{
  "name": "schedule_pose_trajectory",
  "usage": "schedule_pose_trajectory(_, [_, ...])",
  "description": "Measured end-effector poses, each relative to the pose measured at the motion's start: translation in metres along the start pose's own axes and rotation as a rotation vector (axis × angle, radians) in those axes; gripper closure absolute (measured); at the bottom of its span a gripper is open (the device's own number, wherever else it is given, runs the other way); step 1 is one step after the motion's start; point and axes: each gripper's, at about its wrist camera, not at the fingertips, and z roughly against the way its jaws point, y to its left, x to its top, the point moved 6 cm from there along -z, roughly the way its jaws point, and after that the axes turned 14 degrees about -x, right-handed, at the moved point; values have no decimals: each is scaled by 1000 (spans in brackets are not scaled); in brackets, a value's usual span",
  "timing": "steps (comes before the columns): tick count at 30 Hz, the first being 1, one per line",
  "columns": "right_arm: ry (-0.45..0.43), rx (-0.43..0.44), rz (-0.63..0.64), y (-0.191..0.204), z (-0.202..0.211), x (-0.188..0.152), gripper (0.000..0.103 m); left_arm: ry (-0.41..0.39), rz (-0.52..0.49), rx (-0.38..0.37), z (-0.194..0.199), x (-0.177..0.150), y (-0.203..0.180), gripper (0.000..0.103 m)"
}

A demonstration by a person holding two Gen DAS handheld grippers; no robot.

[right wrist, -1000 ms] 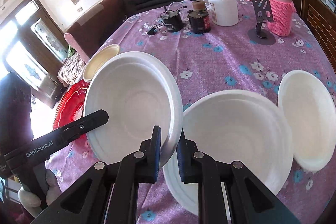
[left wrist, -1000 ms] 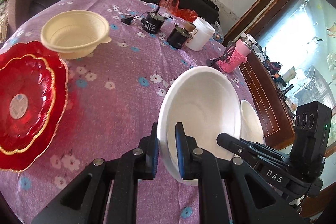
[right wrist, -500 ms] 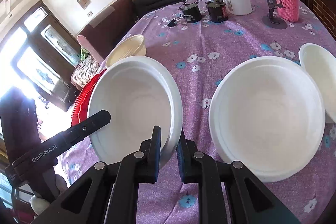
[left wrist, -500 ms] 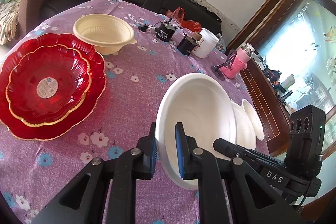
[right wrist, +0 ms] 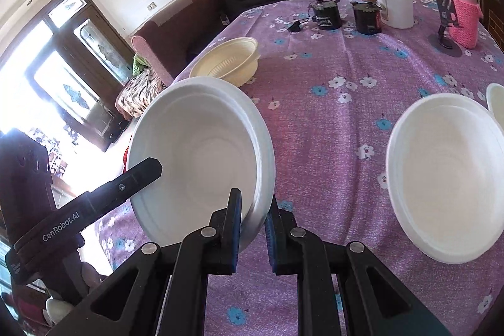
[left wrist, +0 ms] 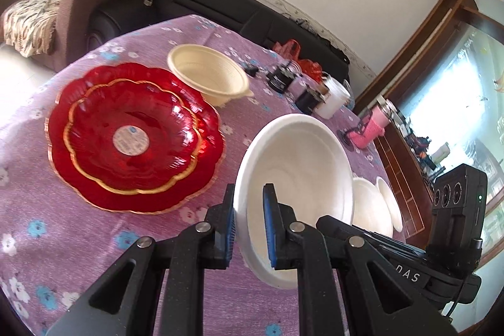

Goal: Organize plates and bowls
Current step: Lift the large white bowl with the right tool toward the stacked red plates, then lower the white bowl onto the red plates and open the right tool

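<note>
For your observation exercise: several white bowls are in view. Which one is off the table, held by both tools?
The white bowl tilted at left, both the left tool and right tool gripping its rim. The other white bowl rests on the purple tablecloth.

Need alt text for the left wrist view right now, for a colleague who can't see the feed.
The left gripper pinches the rim of a white foam bowl, held tilted above a purple floral tablecloth, with the right gripper at its other side. Left sit stacked red plates; behind them a cream bowl.
</note>
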Motion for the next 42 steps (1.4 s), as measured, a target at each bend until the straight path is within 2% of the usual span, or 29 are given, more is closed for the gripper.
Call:
schedule_pose_trajectory(10, [-15, 44, 104, 71, -25, 27, 87, -108, 80, 70, 35, 29, 52, 86])
schedule_pose_trajectory(18, [-27, 52, 145, 110, -49, 43, 87, -137, 147, 97, 41, 45, 92, 86])
schedule_pose_trajectory(21, [-18, 55, 146, 117, -60, 48, 87, -139, 158, 106, 40, 50, 103, 82])
schedule_pose_trajectory(26, [-3, 48, 151, 129, -80, 56, 87, -149, 150, 145, 35, 61, 116, 81])
schedule_pose_trajectory(37, [35, 31, 133, 127, -111, 66, 87, -95, 205, 172, 7, 65, 146, 81])
schedule_pose_trajectory(42, [64, 34, 120, 127, -125, 66, 87, -98, 199, 184, 5, 67, 148, 79])
